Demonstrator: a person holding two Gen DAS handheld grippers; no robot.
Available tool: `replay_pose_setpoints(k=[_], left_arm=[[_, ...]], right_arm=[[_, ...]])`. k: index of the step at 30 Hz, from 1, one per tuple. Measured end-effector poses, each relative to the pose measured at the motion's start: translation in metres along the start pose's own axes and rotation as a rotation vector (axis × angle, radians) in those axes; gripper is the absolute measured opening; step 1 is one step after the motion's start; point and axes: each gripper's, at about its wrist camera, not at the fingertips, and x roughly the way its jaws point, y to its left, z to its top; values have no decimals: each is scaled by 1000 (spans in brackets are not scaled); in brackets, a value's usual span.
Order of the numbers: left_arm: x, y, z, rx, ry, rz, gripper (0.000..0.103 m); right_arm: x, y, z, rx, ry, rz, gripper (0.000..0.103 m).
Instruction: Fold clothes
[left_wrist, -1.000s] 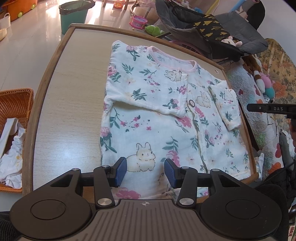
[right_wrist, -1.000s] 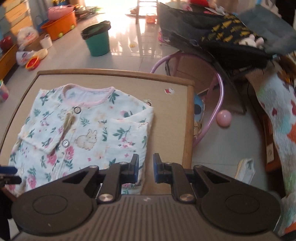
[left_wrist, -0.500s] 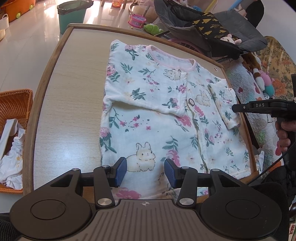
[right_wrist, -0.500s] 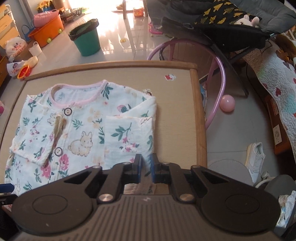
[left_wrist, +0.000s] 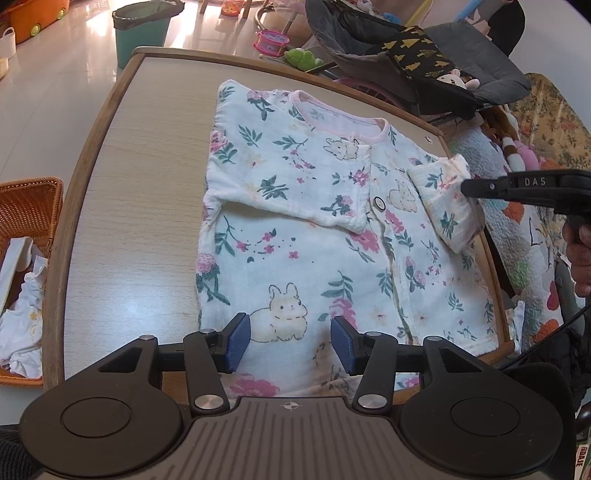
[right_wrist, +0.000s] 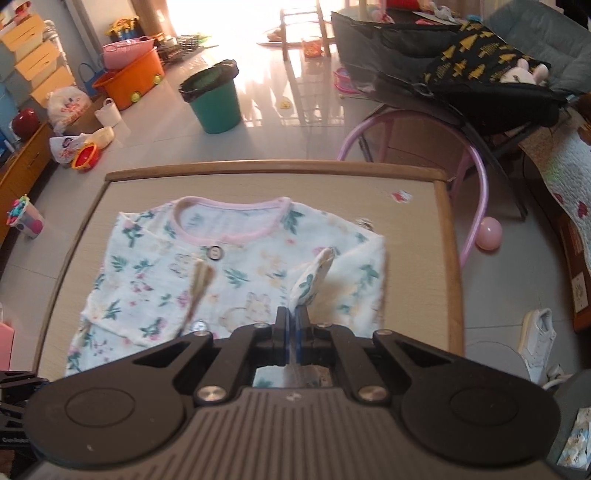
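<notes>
Sleeve (right_wrist: 314, 275) lifted since; right gripper (right_wrist: 291, 325) clamped.

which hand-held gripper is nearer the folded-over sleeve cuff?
Right. The right hand-held gripper is shut on the sleeve cuff; the left hand-held gripper hovers open over the hem.

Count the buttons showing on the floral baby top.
2. In the right wrist view, one dark-rimmed button sits just below the pink neckline, and a second button lies lower down the placket, near the tongs. More may be hidden under the folded sleeves.
</notes>
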Motion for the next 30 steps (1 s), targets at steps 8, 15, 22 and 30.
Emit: replay_pose_setpoints(k=[8, 15, 22, 30], left_arm=[[0, 1, 0, -4, -1, -12, 52], [0, 1, 0, 0, -1, -14, 53], [0, 1, 1, 5, -1, -17, 54], [1, 0, 1, 9, 1, -17, 54]], right_arm=[[13, 28, 1, -39, 6, 21, 3], [36, 56, -8, -106, 56, 45, 3], [52, 68, -17, -99, 80, 46, 5], [44, 76, -16, -142, 80, 76, 7]])
